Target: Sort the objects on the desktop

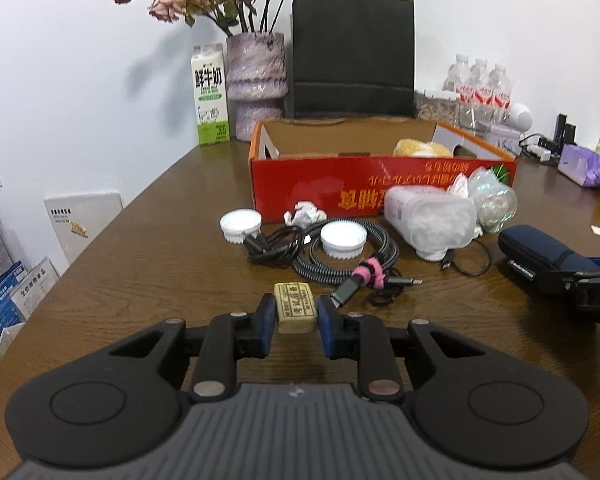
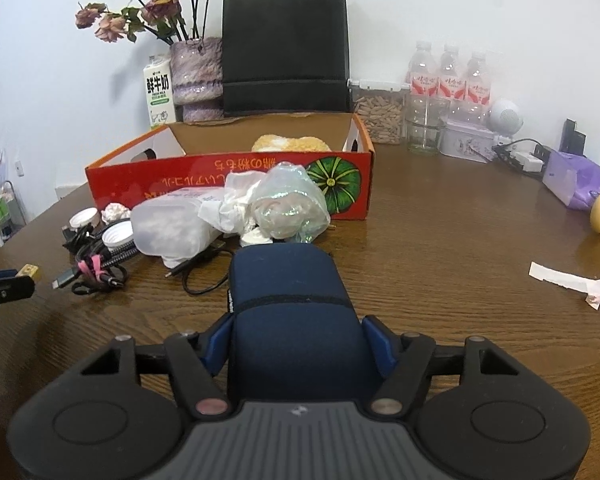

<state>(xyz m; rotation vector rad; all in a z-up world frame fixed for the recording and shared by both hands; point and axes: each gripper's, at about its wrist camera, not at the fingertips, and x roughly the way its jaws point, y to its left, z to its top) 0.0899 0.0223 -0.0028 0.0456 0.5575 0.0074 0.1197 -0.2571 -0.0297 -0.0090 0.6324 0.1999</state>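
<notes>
Both grippers loaded, red box ahead

Our left gripper pinches the tan eraser above the desk, long axis along the fingers, pointing at the red box; our right gripper clasps the navy pouch, lengthwise too. We should lift clear of the cables and release over the box.

A dark brown wood-grain table carries a red cardboard box, two white ribbed caps, coiled black cables, a milk carton, a purple vase, a black paper bag and water bottles.
</notes>
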